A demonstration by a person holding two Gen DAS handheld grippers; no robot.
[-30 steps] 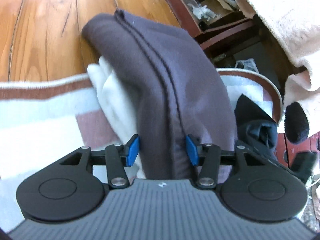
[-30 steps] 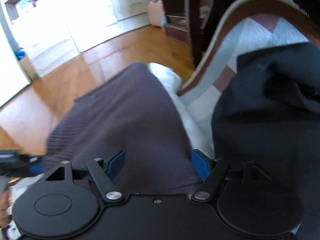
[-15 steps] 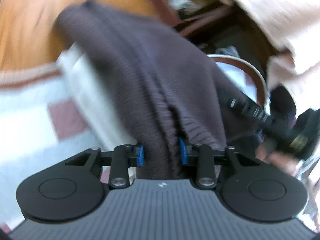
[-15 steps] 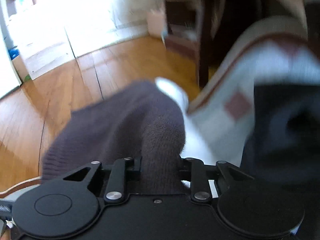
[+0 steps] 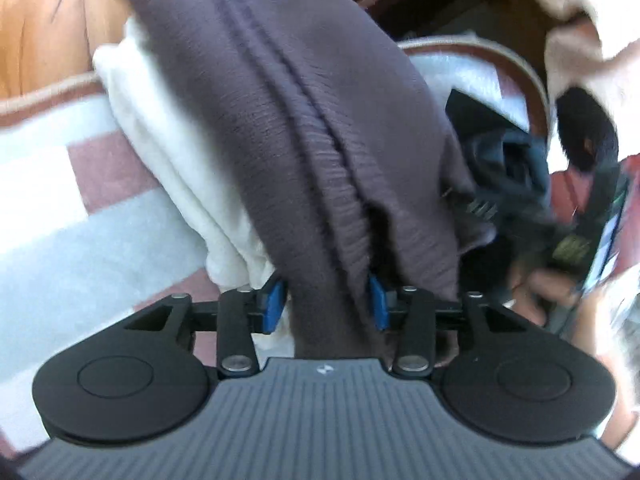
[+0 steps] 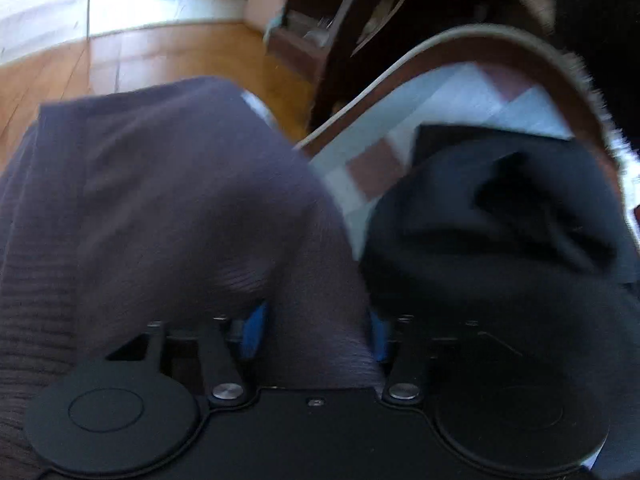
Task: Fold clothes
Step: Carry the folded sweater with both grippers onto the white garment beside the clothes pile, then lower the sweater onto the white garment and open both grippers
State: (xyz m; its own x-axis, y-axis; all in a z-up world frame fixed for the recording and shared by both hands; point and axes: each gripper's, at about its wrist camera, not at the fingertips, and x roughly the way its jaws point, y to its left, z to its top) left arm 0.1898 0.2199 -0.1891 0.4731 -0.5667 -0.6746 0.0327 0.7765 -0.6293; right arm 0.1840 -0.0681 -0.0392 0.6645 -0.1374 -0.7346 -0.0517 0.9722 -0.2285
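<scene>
A dark grey-purple knit garment (image 5: 280, 120) lies over a white folded garment (image 5: 168, 152) on a striped blanket (image 5: 72, 220). My left gripper (image 5: 326, 304) is shut on a bunched fold of the knit garment, blue pads pressing its sides. My right gripper (image 6: 316, 332) is shut on another part of the same knit garment (image 6: 160, 200), which rises in a hump in front of it. A crumpled black garment (image 6: 500, 240) lies to the right and shows in the left wrist view (image 5: 500, 152) too.
Wooden floor (image 6: 160, 60) lies beyond the blanket's brown edge (image 6: 440, 52). A dark wooden shelf unit (image 6: 320, 32) stands at the back. A cream fleece (image 5: 580, 20) hangs at the upper right. The other hand and gripper (image 5: 560, 248) show at the right, blurred.
Both grippers closed from open onto the knit garment and pulled it up and toward me; the views shifted and blurred with the motion.
</scene>
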